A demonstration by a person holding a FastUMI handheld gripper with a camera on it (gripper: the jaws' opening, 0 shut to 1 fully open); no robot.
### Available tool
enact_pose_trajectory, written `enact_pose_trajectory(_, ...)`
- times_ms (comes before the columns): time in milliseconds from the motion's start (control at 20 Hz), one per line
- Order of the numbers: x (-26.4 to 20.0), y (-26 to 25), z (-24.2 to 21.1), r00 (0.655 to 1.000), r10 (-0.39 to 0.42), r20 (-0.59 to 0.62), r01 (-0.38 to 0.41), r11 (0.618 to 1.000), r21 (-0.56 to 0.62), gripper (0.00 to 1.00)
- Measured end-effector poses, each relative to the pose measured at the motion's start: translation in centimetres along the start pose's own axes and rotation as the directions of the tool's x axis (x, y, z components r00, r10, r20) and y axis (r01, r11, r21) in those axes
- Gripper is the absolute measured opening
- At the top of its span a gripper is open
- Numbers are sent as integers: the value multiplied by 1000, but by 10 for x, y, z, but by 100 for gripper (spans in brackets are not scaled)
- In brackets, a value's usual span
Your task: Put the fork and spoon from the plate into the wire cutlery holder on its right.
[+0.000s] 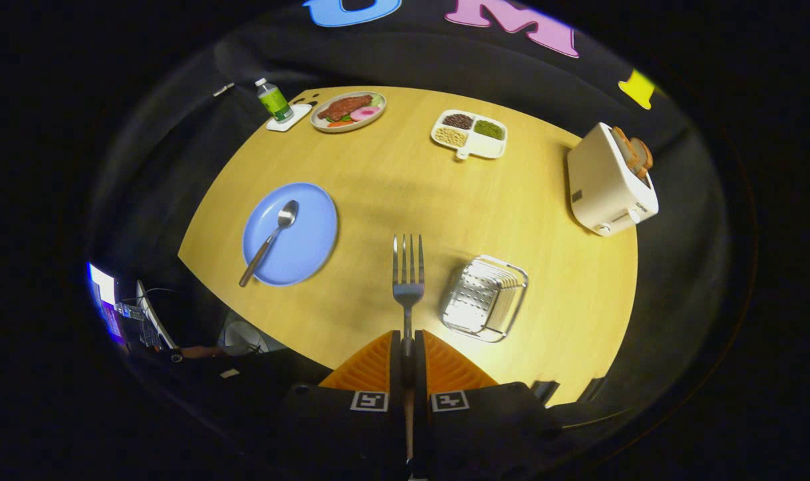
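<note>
Fork (pixel 408 267) clamped by its handle between both fingers of the hand-held gripper (pixel 408 347), tines pointing to 12 o'clock, raised over the table (pixel 391 180). Handle end hidden between the fingers. Wire holder (pixel 485 297) just at 3 o'clock of the fork, apart from it, on the table; contents hard to make out, nothing seen standing in it. Blue plate (pixel 291 234) at 10 o'clock of the fork, with the spoon (pixel 271 240) lying across it, bowl toward 1 o'clock, handle end jutting past the plate's rim. Bare table between fork and holder. Farther off, at 1 o'clock, a divided tray (pixel 472 135) with dark, green and pale grains in three compartments, a fourth looking empty. At 11 o'clock a food plate (pixel 349 111) with meat and vegetables, and beside it a bottle (pixel 273 100) on a white coaster. At 2 o'clock a toaster (pixel 609 184) with bread in its slots, at the table's edge. Clutter beneath the table at 8 o'clock, too dark to tell.
</note>
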State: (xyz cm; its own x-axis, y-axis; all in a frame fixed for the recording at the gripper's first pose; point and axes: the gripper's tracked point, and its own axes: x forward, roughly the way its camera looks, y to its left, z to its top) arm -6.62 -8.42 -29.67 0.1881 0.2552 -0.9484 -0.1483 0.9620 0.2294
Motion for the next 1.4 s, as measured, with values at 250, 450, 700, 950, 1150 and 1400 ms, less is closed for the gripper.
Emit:
enact_pose_trajectory(250, 0, -52, -30, 976, -26, -216, 20, 999, -32, 9)
enact_pose_trajectory(450, 18, -75, -37, 913, -48, -406, 7, 995, -102, 9)
enact_pose_trajectory(700, 40, -81, -27, 835, -69, -547, -4, 991, -132, 9)
enact_pose_trajectory(950, 61, -78, -21, 799, -87, -595, 10, 991, -131, 8)
enact_pose_trajectory(1150, 67, -72, -15, 814, -72, -576, 8, 994, -113, 10)
enact_pose_trajectory(1400, 66, -73, -8, 867, -62, -494, 20, 996, -88, 13)
